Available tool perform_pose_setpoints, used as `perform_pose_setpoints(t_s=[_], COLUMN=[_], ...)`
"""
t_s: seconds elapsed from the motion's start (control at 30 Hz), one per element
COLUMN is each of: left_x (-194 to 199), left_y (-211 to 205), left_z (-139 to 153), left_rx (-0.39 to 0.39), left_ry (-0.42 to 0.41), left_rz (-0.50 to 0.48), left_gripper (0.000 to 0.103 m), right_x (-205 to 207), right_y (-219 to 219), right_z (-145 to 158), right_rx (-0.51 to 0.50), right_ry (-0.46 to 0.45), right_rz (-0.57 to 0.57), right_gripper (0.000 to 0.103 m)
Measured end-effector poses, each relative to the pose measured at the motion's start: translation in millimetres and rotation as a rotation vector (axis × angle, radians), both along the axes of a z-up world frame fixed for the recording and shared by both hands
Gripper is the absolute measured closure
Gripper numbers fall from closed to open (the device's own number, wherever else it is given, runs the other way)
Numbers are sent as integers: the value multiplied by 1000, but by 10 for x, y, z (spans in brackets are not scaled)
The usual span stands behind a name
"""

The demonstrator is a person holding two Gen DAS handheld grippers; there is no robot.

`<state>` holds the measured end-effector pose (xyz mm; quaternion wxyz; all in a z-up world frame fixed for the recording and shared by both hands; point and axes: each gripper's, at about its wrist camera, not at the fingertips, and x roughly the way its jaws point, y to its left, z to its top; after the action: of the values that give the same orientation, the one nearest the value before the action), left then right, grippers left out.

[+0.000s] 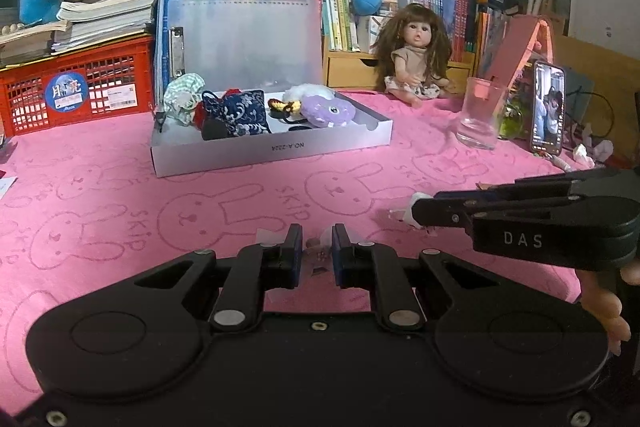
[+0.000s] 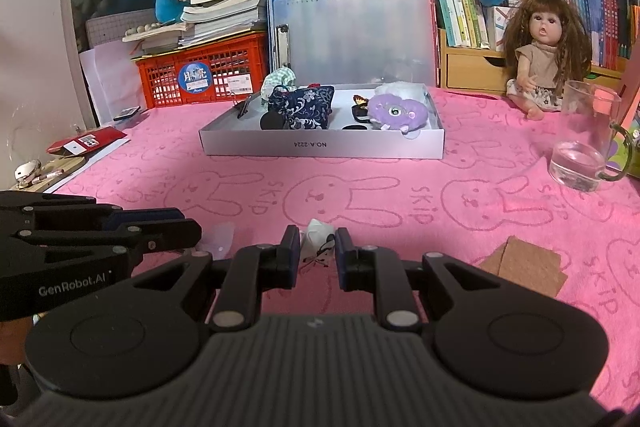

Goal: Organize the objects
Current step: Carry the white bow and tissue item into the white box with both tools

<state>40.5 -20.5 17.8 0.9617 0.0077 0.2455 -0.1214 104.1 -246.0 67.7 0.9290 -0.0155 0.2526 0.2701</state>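
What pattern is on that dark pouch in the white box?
The pouch is navy blue with a white floral print, clearest in the right wrist view.
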Motion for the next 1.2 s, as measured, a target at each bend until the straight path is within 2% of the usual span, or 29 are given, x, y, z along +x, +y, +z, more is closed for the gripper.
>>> perform_pose_setpoints(t_s=[0.5,1.2], left_x=[239,482], left_y=[121,190], left_z=[121,336], left_rx=[-30,-69], left_ry=[-14,-47], left_rz=[44,56], left_gripper=[89,89], right_x=[113,259], right_y=[24,49], right_z=[72,228], right_rx=[15,45], right_ry=[-8,-46], right_rz=[-41,-61], right_gripper=[81,81])
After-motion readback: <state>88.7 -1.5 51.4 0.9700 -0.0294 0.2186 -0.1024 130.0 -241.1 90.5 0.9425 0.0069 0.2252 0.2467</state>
